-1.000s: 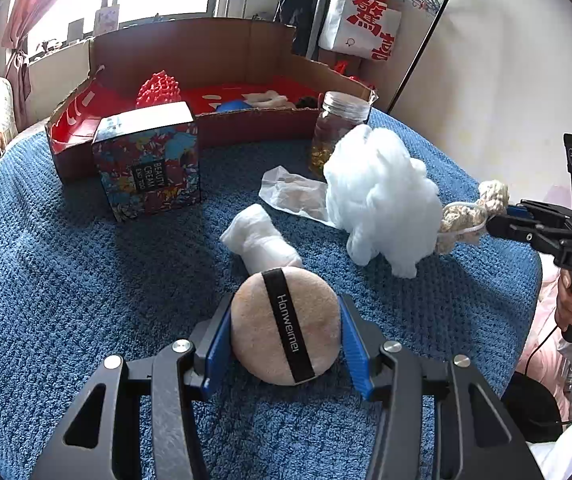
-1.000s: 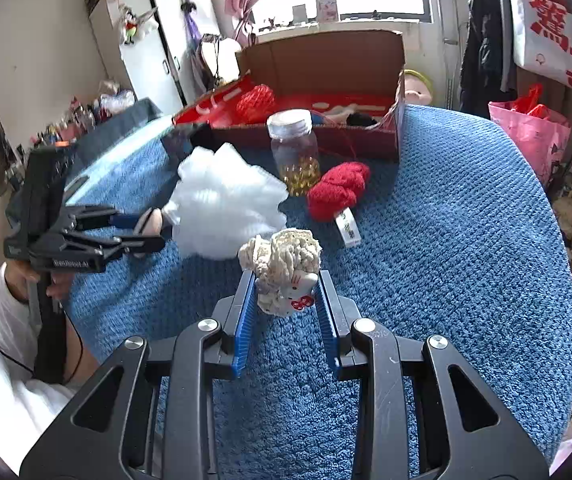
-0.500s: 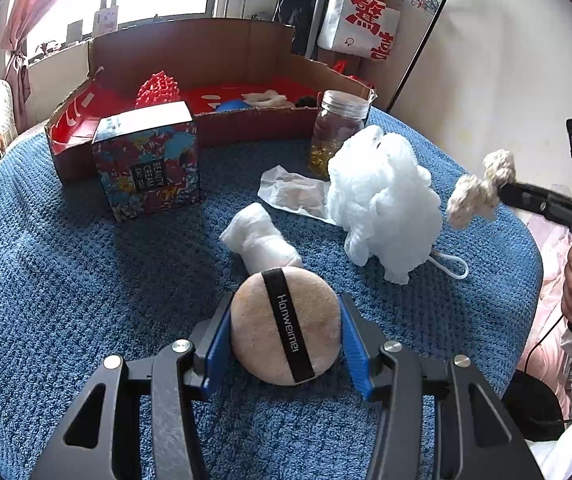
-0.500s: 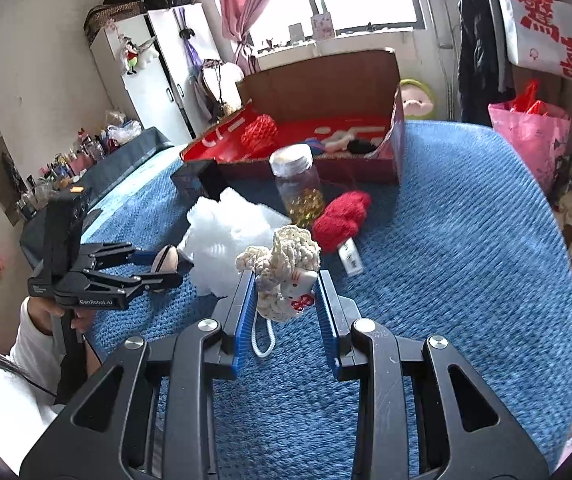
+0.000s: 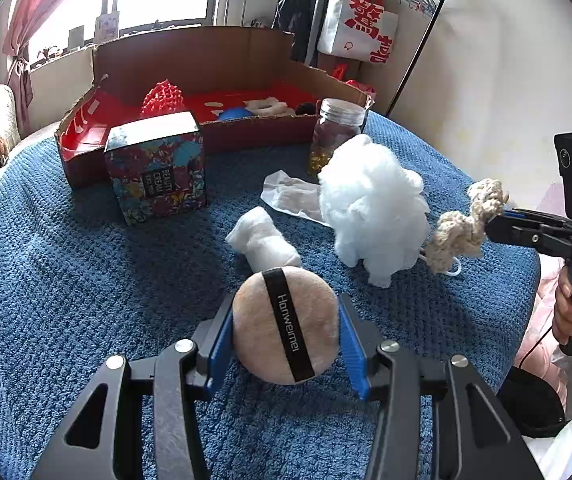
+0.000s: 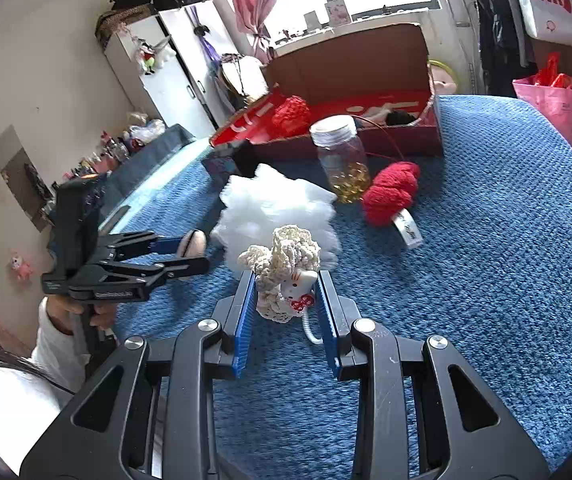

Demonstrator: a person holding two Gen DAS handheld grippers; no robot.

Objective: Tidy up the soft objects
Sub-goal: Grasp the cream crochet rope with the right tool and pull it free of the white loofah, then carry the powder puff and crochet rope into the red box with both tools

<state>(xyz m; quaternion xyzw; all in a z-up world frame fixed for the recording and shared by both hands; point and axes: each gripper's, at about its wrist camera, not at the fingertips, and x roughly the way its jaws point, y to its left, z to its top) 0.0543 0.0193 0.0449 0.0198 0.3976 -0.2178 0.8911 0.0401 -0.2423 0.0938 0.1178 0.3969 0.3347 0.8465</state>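
Observation:
My left gripper (image 5: 284,326) is shut on a round beige powder puff (image 5: 286,324) with a black strap, held just above the blue blanket. My right gripper (image 6: 286,296) is shut on a cream crocheted item (image 6: 286,268) with a small white cat charm, lifted above the blanket; it also shows at the right of the left wrist view (image 5: 465,228). A white mesh bath pouf (image 5: 373,208) and a rolled white cloth (image 5: 264,240) lie between the grippers. A red knitted item (image 6: 391,192) lies beside a jar.
An open cardboard box (image 5: 206,80) with a red inside holds several soft items at the back. A patterned gift box (image 5: 156,172) and a glass jar (image 5: 335,132) stand in front of it. A crumpled clear wrapper (image 5: 289,196) lies by the pouf.
My right gripper has lifted the crocheted item off the blanket and risen. My left gripper and the powder puff have stayed put.

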